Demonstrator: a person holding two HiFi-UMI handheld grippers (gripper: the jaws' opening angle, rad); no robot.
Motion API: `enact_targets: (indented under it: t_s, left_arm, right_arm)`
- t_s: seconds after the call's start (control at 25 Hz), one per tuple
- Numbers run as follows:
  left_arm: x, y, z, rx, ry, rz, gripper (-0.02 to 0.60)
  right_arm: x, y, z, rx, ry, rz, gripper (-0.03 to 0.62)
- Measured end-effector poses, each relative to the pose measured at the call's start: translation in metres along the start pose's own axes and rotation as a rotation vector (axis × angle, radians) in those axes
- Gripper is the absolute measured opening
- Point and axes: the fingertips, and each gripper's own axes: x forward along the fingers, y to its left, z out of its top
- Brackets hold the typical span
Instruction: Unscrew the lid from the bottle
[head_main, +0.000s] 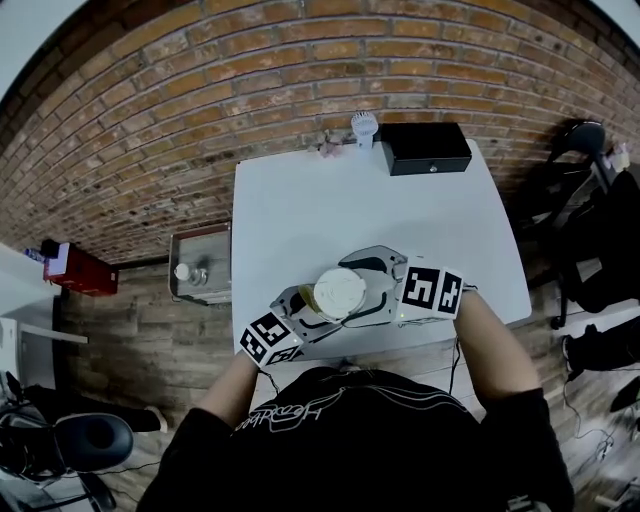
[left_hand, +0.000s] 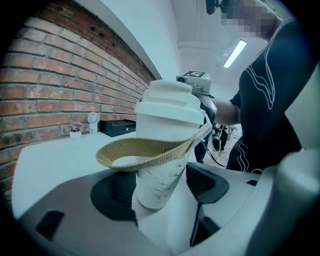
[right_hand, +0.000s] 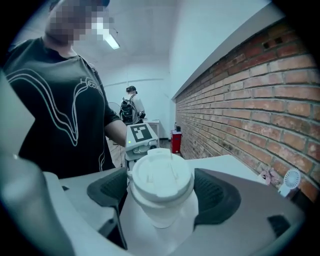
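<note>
Two grippers work one white bottle (left_hand: 157, 192): left gripper (left_hand: 161, 180) clamps its body, right gripper (right_hand: 162, 192) pinches the lid (right_hand: 161, 177) (best twisted squarely, body steady).

White plastic lid (right_hand: 161, 177), smooth and matt, bottle (left_hand: 159, 182) body glossy with grey marble veining, tan woven cloth strap (left_hand: 145, 152), coarse weave, table (head_main: 300, 210) smooth matt white, brick wall (head_main: 250, 90) rough, wood-plank floor (head_main: 140, 340) grainy and dull, matt black box (head_main: 425, 148).

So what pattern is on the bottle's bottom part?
The white bottle's lower body is white with grey marble veins; left gripper view shows it best.
</note>
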Motion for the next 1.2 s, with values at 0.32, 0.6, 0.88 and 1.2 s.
enact_targets:
  t_s: [0.32,0.6,0.88,1.2]
  left_arm:
    - [0.001,0.003,0.001,-0.03,0.002,-0.012,0.327]
    - [0.003,0.001,0.002,-0.016,0.009,-0.028,0.327]
    - [0.006,0.0,0.006,-0.009,0.01,-0.035,0.327]
    - [0.003,0.0,0.001,-0.005,0.001,-0.034,0.327]
  right_arm:
    - [-0.009,-0.013,0.012,0.114,-0.066,-0.228,0.407]
    - [-0.015,-0.011,0.019,0.215,-0.133,-0.307,0.356]
    - [-0.021,-0.018,0.013,0.246,-0.09,-0.427,0.34]
    - [-0.01,-0.014,0.008,0.315,-0.063,-0.427,0.344]
